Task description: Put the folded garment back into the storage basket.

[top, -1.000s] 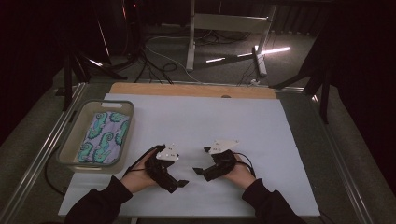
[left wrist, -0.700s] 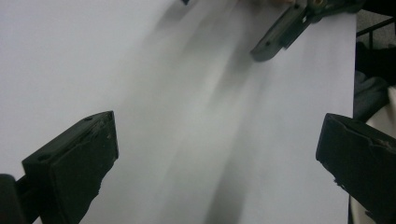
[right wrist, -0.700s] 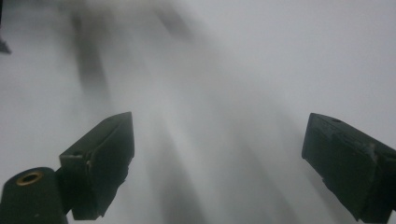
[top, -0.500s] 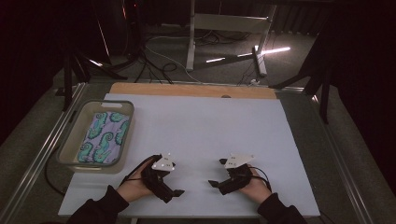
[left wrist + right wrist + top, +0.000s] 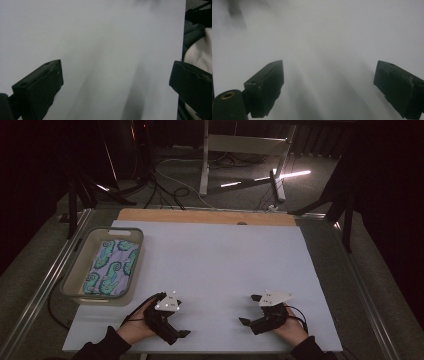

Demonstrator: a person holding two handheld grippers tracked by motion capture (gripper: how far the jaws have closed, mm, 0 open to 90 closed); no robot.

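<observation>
Currently both hands rest low at the near edge of the tabletop (image 5: 215, 255), well apart. The left gripper (image 5: 182, 334) points toward the right and the right gripper (image 5: 245, 321) points toward the left, so they face each other. Each gripper's own view shows its jaws spread wide over the bare white surface, holding nothing. A grey tray (image 5: 84, 251) sits at the left side of the tabletop, ahead of the left hand (image 5: 134, 327). Inside it lies a folded cloth (image 5: 111, 267) with a teal curled pattern.
</observation>
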